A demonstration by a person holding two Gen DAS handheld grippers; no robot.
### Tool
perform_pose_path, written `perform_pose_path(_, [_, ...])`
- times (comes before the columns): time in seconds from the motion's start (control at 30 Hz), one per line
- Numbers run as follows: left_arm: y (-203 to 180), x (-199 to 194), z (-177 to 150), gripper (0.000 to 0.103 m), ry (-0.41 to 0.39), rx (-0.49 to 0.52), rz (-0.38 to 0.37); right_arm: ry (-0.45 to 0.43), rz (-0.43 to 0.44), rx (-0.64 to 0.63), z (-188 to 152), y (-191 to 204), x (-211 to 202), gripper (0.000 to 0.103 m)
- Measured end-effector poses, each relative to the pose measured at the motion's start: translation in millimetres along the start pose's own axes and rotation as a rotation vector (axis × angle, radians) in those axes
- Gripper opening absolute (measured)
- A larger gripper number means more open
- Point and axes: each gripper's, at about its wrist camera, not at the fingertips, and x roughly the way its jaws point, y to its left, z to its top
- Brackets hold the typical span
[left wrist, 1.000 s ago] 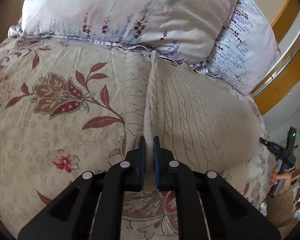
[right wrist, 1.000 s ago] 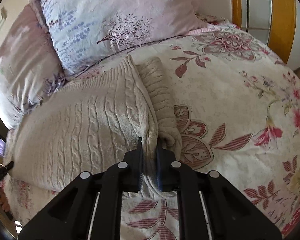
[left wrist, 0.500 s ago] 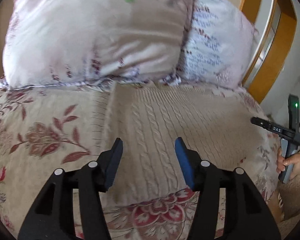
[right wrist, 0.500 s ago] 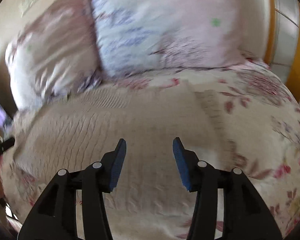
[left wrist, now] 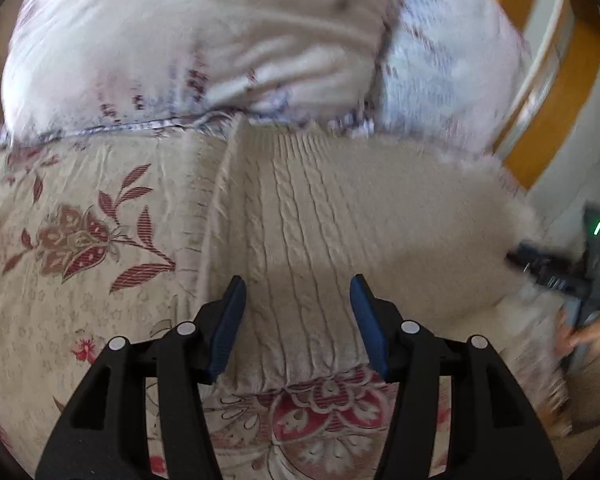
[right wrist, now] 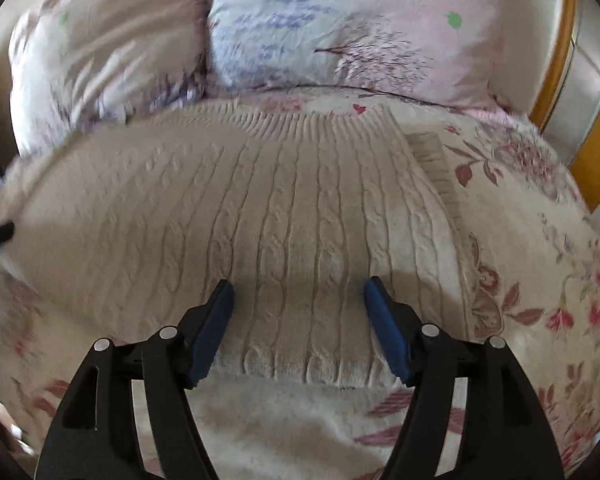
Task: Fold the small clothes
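- Cream cable-knit sweater (right wrist: 284, 216) lies flat on the floral-print bedspread (right wrist: 540, 280), its ribbed band at 12 o'clock in the right wrist view, just below the two pale printed pillows (right wrist: 340, 28).
- A narrower ribbed knit piece (right wrist: 436, 168), probably a sleeve, shows at 2 o'clock along the sweater's right edge. It looks tucked partly under the body; I cannot confirm how far.
- Right gripper (right wrist: 298, 304): blue-padded fingers (right wrist: 214, 328) spread wide, nothing between them, poised over the near hem.
- Left gripper (left wrist: 296, 308): fingers likewise apart and empty, above the sweater's near edge. In this view the garment's side edge (left wrist: 220, 200) runs toward 12 o'clock, with bedspread at 9 o'clock.
- Left view is motion-blurred toward 3 o'clock; a dark device (left wrist: 556, 272) sits there, too smeared to identify.
- Judgement: step in hand is picking the next grasp for a further fold. Panel looks smooth; no bunching seen.
- To do it well: take the two near corners symmetrically and pinch all layers at the hem, not just the top one.
- Lift evenly and carry toward 12 o'clock so the cable ribs stay parallel.
- Risk: thick knit may slip from the pads; the tucked sleeve may drag out.
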Motion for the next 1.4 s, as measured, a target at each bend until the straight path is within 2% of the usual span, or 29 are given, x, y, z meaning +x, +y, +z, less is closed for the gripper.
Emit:
perform_pose_path(0.07, [16,-13,6,0.057,-0.048,-0.088,-0.037,-0.026,0.034,0.043,4,-5,-7,0.069])
perform_pose_path(0.13, [36,-17,15,0.058,-0.071,-0.188,-0.037,-0.050,0.047,0.062,10,-6,-12,0.070])
perform_pose_path(0.3, [72,2,27,0.056,-0.032,-0.388,-0.070,-0.052,0.088,0.083,18,-2,-12,0.070])
perform_pose_path(0.43, [84,22,31,0.056,0.006,-0.486,-0.090,-0.050,0.101,0.088,17,0,-12,0.070])
perform_pose_path(0.67, [87,45,36,0.056,0.039,-0.544,-0.103,-0.044,0.107,0.108,15,-9,-10,0.070])
perform_pose_path(0.97, [81,55,41,0.056,0.024,-0.560,-0.118,-0.032,0.125,0.123,13,-14,-2,0.070])
perform_pose_path(1.1, [76,60,40,0.045,0.029,-0.581,-0.129,-0.033,0.135,0.123,13,-15,0,0.070])
perform_pose_path(1.27, [74,65,40,0.038,0.031,-0.611,-0.153,-0.041,0.138,0.115,15,-15,-2,0.070])
perform_pose_path(1.4, [77,67,39,0.024,0.040,-0.649,-0.186,-0.049,0.133,0.108,15,-17,-4,0.070])
